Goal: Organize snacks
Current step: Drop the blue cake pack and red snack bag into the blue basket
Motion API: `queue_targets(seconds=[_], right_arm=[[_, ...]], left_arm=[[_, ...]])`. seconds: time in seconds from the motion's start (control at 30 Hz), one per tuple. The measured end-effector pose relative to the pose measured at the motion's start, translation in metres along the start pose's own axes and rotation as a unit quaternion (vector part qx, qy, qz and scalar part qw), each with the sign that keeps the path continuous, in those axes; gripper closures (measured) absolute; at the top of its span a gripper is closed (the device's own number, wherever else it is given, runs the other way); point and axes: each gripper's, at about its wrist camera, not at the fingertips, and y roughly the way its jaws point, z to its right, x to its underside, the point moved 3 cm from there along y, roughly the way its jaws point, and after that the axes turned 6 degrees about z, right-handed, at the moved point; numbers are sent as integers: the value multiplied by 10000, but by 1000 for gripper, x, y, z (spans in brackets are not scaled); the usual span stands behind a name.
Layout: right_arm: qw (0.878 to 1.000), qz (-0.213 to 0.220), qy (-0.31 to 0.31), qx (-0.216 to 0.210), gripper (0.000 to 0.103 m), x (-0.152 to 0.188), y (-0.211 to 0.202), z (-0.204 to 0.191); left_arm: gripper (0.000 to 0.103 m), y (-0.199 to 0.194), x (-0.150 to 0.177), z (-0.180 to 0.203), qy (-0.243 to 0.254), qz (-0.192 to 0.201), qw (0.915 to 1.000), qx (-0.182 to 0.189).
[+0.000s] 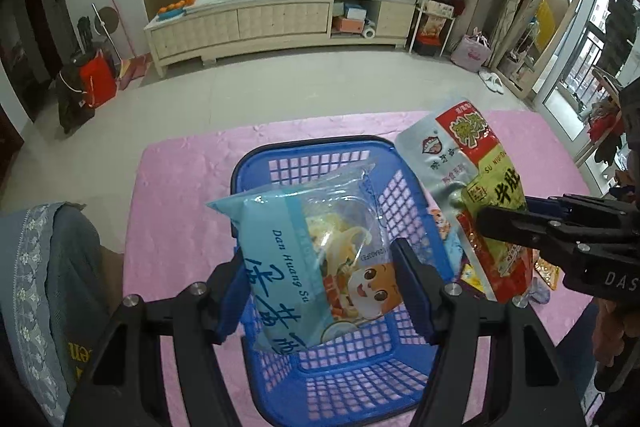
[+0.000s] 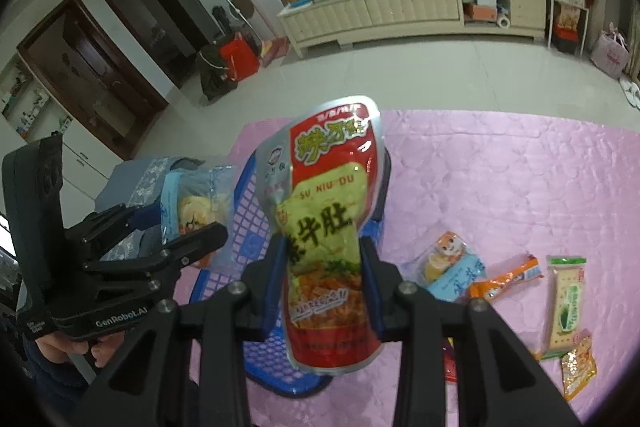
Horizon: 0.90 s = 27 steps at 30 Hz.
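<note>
The left gripper (image 1: 320, 259) is clamped on a pale blue snack packet (image 1: 308, 251), its two pads pressed against the packet's sides, so the packet hangs tilted between them. Directly beneath and just ahead of that gripper sits the blue basket (image 1: 344, 383), an open lattice tub; the packet is held above its inside, not resting in it.

To the right of it, the right gripper (image 2: 326, 267) is closed on a red and green pouch (image 2: 328, 227), squeezing it at the waist so the pouch stands upright between the fingers, its silver top edge pointing away. This pouch is held over the basket's right rim, near the blue packet but not touching it as far as I can tell.

Under everything lies a pink cloth (image 2: 500, 187). To the right of the right gripper, on the cloth, lie loose snacks: a small blue packet with a cartoon face (image 2: 448, 267), an orange stick packet (image 2: 506, 277), a green cracker packet (image 2: 564, 303) and a small orange bag (image 2: 578, 367).

Beyond the cloth is pale tiled floor (image 1: 280, 91), then a long low cream cabinet (image 1: 280, 23) against the far wall.
</note>
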Motion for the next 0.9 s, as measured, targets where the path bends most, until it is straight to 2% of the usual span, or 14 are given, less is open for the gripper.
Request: queue_targets(seconds=[0.17, 0.37, 0.53, 0.9], right_arm=[[9988, -286, 404, 14, 63, -8, 29, -4], [9988, -331, 251, 253, 63, -14, 40, -12], [9980, -405, 401, 272, 63, -19, 50, -12], [9971, -533, 349, 422, 61, -23, 65, -16]], left_arm=[[39, 14, -1, -11, -65, -126, 9997, 204], [39, 30, 2, -18, -86, -221, 9994, 249], [39, 41, -3, -23, -209, -251, 9987, 385], [38, 46, -9, -25, -50, -244, 9994, 220]])
